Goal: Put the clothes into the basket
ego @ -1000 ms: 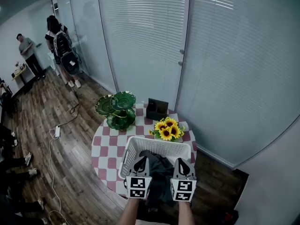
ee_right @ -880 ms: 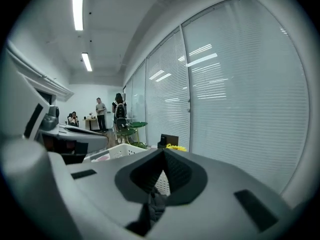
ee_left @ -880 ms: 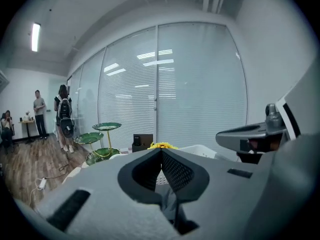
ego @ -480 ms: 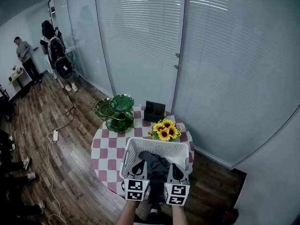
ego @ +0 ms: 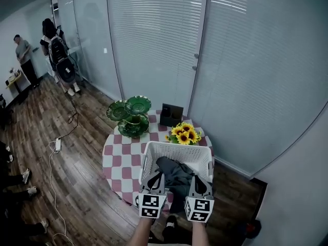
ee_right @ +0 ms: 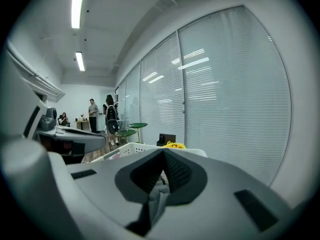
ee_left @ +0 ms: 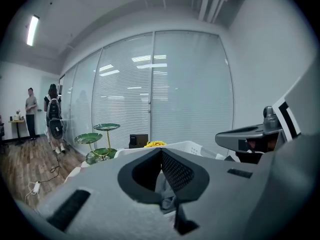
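Left claw (ego: 156,175) and right claw (ego: 199,180) — grey shells, black pads (ee_left: 176,171), white cubes (ego: 151,208) with black markers.

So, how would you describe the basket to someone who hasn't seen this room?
Find the round red-and-white checked table. At its near edge sits the basket with grey clothes in it. It is the only white slotted container there, unlike the sunflowers and green tiered stand behind it.

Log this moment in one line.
left gripper: shut on grey garment | right gripper: shut on grey garment | grey garment: partly in white basket | white basket: on checkered table
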